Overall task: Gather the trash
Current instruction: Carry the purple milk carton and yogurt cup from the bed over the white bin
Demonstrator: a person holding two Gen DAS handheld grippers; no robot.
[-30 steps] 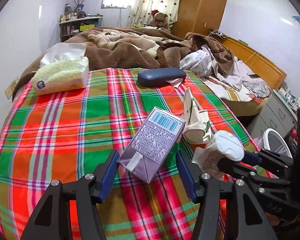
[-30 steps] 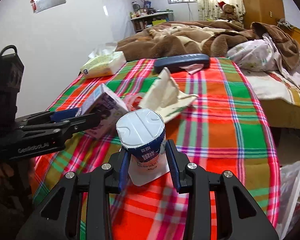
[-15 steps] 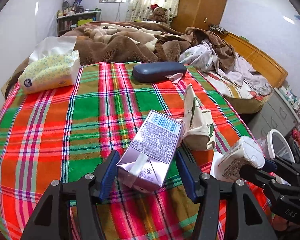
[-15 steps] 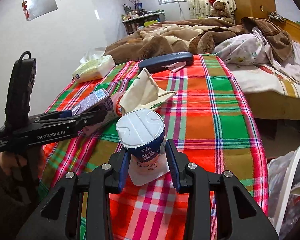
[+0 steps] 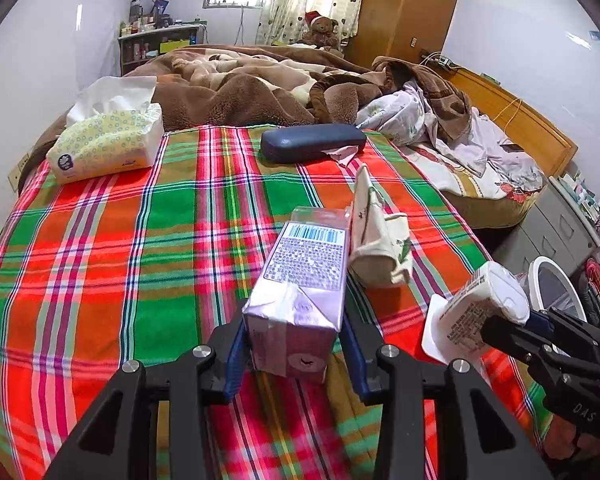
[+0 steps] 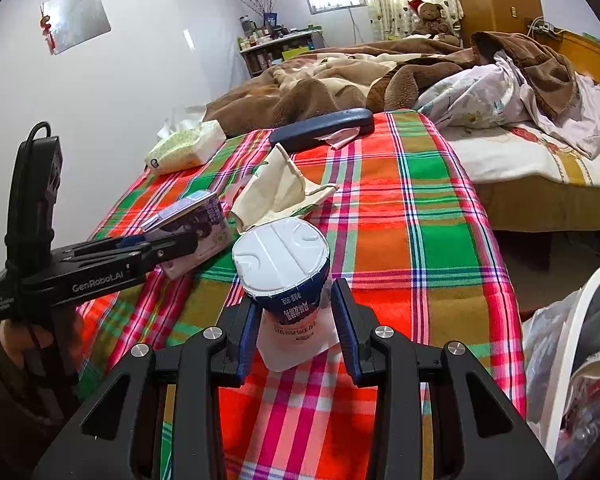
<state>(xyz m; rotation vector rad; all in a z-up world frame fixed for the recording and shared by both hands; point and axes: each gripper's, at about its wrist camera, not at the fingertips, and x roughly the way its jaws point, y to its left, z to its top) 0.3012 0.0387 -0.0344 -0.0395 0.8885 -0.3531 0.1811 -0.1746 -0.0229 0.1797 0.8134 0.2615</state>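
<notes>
item: trash run, mid-carry. left gripper [image 5: 294, 346], lower centre of its view, is clamping a purple carton [image 5: 300, 292] by the sides. right gripper [image 6: 294, 320], lower centre of its view, is clamping an upside-down white cup [image 6: 286, 272], its lid flap hanging under it. both are riding above the plaid blanket [image 5: 140, 240]. a crumpled paper bag [image 5: 380, 236] is lying mid-frame, uncollected. a lined white bin [image 6: 564, 340] is showing at the right edge. handling note: likely best keeping both grips firm, swinging right over the bin's rim before releasing; the cup looks the easier to slip.
</notes>
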